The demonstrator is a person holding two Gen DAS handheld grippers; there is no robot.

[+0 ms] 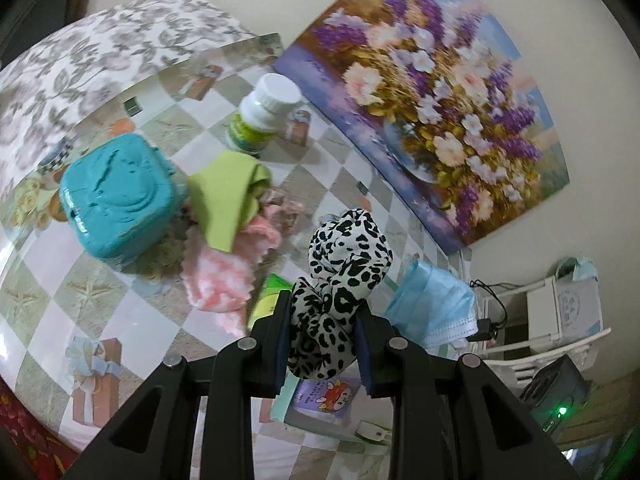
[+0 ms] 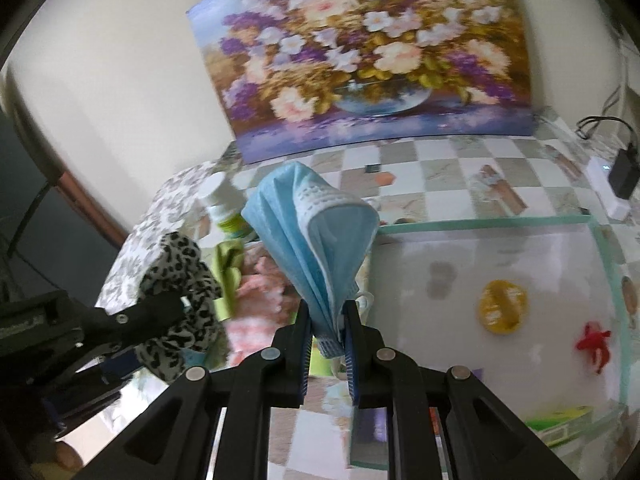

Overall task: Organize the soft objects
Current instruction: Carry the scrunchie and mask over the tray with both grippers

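My left gripper (image 1: 322,334) is shut on a black-and-white leopard-print cloth (image 1: 344,268) and holds it above the table; it also shows at the left of the right wrist view (image 2: 176,280). My right gripper (image 2: 328,326) is shut on a light blue face mask (image 2: 312,232), lifted above the table; the mask also shows in the left wrist view (image 1: 434,304). A green cloth (image 1: 226,196) and a pink fluffy cloth (image 1: 224,276) lie on the table beside a teal box (image 1: 116,200).
The checkered table (image 1: 52,280) carries a white pill bottle (image 1: 264,114) and a flower painting (image 1: 432,108) leaning on the wall. A clear tray (image 2: 500,260) with a yellow disc and a red figure lies right. A charger (image 2: 624,168) sits far right.
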